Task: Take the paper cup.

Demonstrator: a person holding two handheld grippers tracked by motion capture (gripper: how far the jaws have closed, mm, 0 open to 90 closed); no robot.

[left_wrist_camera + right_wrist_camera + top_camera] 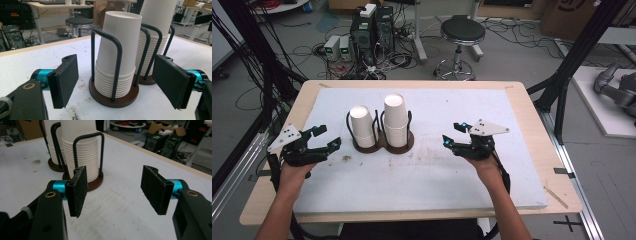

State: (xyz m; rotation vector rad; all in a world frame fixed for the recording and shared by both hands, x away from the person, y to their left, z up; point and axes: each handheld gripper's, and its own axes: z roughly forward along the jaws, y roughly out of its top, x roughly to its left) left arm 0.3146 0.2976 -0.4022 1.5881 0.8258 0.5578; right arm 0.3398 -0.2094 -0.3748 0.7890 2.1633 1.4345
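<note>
Well apart, the left gripper [326, 137] and right gripper [453, 133] flank 2 cup stacks [395, 119], jaws spread, empty.

My left gripper [323, 138] and right gripper [454, 134] are black, with flat rough pads [67, 78], turquoise collars, brass-ringed screw holes, grey three-cornered dotted plates and black cables. My forearms are bare.

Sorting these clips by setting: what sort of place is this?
Probably a lab or workshop: computer towers and tangled cables sit on the floor behind the table, beside a round stool.
</note>
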